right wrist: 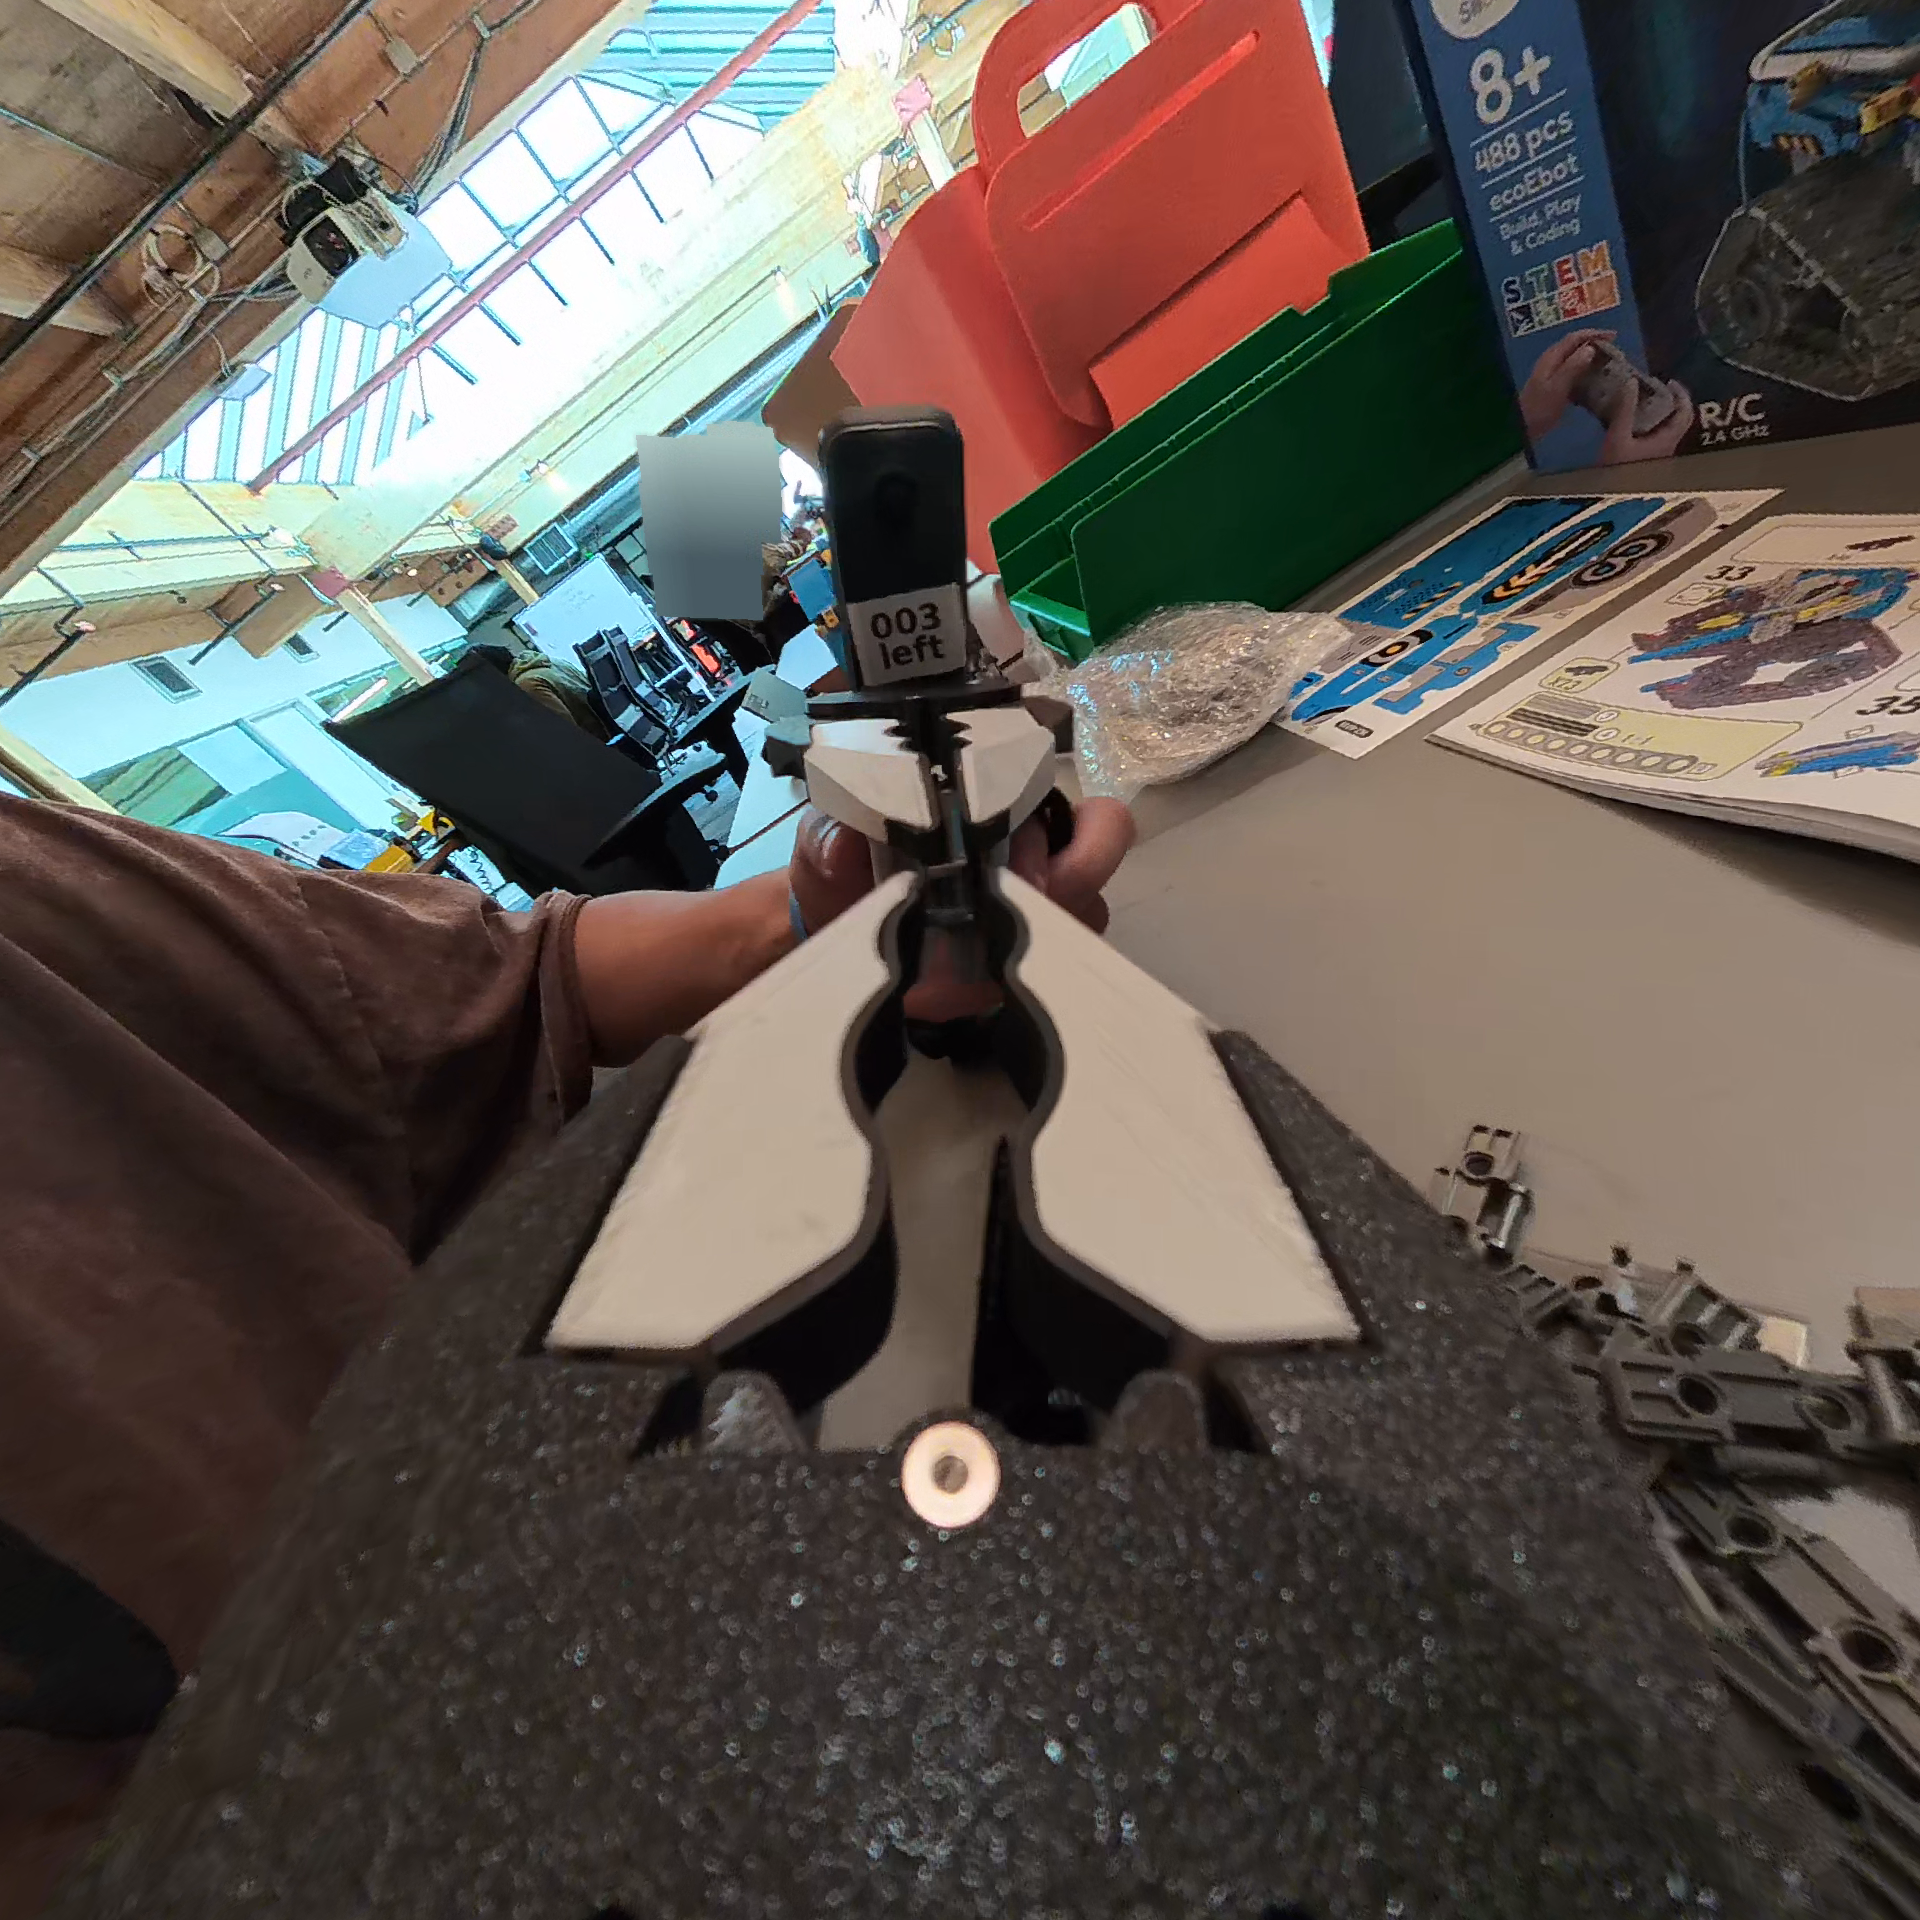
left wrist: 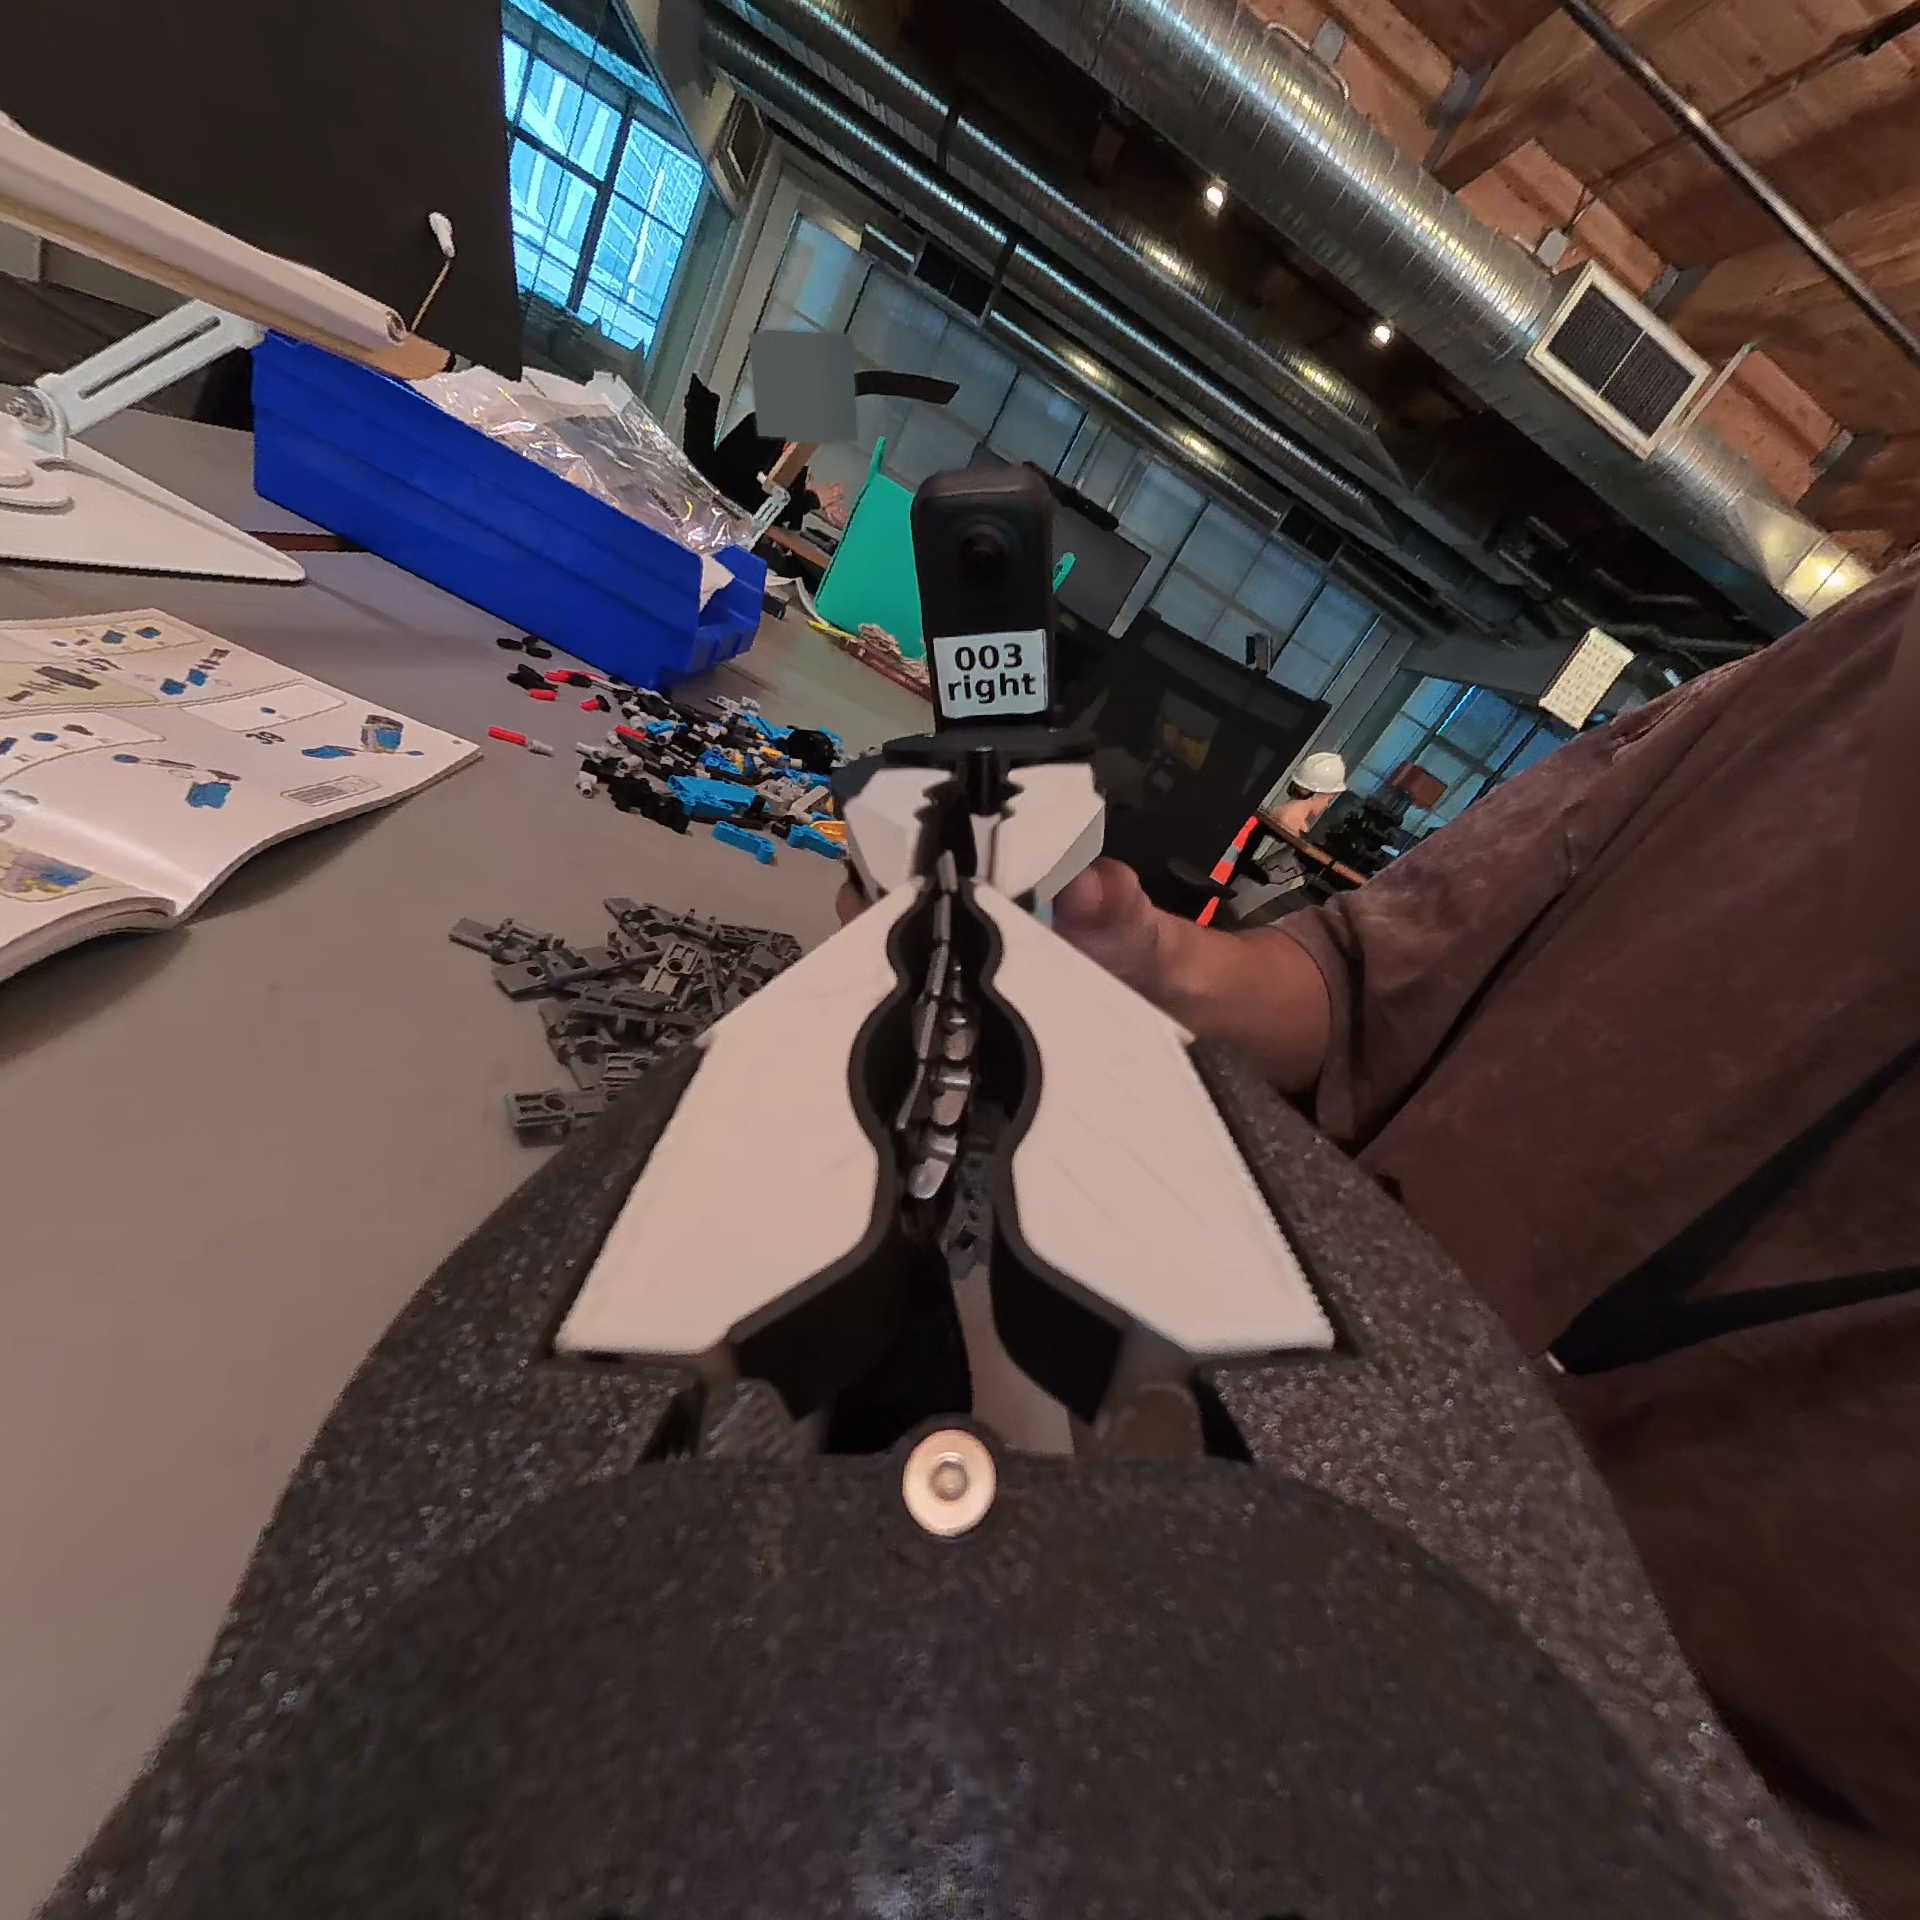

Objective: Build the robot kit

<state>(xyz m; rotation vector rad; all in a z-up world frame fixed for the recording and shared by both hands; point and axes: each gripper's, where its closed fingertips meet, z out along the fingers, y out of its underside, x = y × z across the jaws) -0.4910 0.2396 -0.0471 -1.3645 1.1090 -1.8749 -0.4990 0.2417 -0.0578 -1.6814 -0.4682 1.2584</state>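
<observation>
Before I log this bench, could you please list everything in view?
linked strip: one, grey and black, between the gripper fingers
grey pieces: a pile, on the table beside the left gripper
mixed pieces: a pile, blue, black and red, farther back
booklet: one, white, lying open
blue bin: one, behind the booklet
green bin: one, at the table's back
orange folder: one, standing behind the green bin
kit box: one, blue, upright
plastic wrap: one, clear, crumpled, before the green bin
table: one, grey
left gripper: white fingers, shut on the strip
right gripper: white fingers, shut on the strip, facing the left
</observation>
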